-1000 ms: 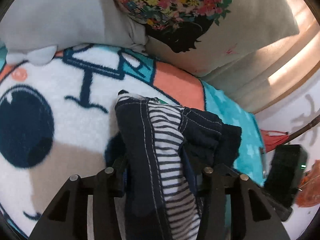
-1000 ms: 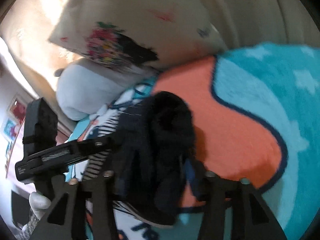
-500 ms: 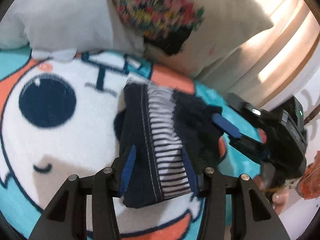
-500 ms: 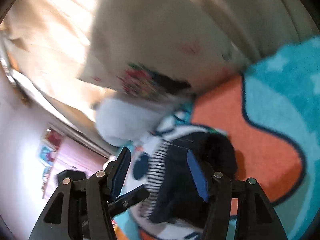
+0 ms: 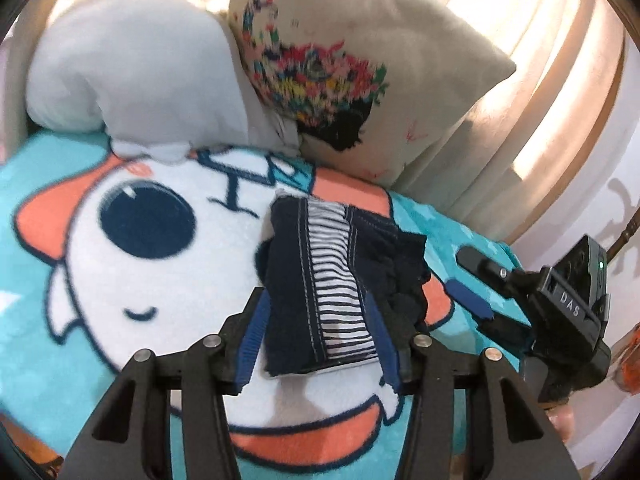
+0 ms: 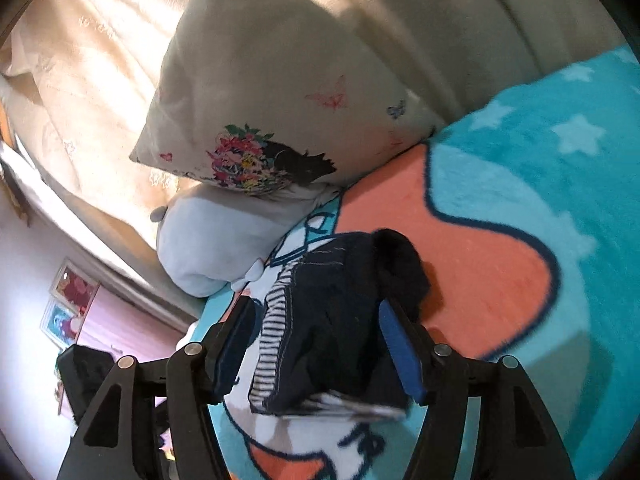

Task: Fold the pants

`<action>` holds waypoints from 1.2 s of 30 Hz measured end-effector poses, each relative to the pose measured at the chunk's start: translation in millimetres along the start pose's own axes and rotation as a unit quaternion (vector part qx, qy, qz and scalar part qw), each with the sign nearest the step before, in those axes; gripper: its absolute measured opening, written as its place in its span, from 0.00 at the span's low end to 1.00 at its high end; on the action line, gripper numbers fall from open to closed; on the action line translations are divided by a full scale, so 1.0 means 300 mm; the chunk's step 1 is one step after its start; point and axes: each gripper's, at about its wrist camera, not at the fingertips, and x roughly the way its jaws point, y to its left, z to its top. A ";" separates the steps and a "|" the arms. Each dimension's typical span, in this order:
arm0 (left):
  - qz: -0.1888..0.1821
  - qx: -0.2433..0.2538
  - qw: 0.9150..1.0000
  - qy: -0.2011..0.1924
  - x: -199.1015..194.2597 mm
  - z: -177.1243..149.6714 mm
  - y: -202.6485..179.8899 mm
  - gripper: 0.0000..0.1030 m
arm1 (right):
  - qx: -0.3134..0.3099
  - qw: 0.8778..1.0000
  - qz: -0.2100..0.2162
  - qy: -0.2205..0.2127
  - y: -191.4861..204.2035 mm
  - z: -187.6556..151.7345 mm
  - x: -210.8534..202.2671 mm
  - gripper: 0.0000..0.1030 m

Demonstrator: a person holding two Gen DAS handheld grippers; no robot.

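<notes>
We are looking at the pants [image 5: 336, 280], lying as a compact dark bundle on the cartoon blanket [image 5: 132, 264], just near of the floral pillow [image 5: 360, 64] and the grey plush pillow [image 5: 136, 72]. Both tools are hovering with jaws spread wide and holding nothing: the left gripper [image 5: 318, 344] is framing the near end of the bundle, and the right gripper [image 6: 316, 344] is framing it from the right side. We are judging the fold essentially done, so the step in hand is a clean release; to do it well, we are advising a straight pull-back without snagging the loose fuzzy edge on the right, which looks ready to flop open. In the left wrist view, the bundle's long axis is running near to far, with the striped lining [image 5: 336, 276] following it toward the pillows.
</notes>
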 end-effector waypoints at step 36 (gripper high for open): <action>0.192 0.008 0.958 -0.212 -0.412 -0.115 0.026 0.97 | -0.135 0.973 -0.189 -0.001 0.220 -0.303 0.026 0.68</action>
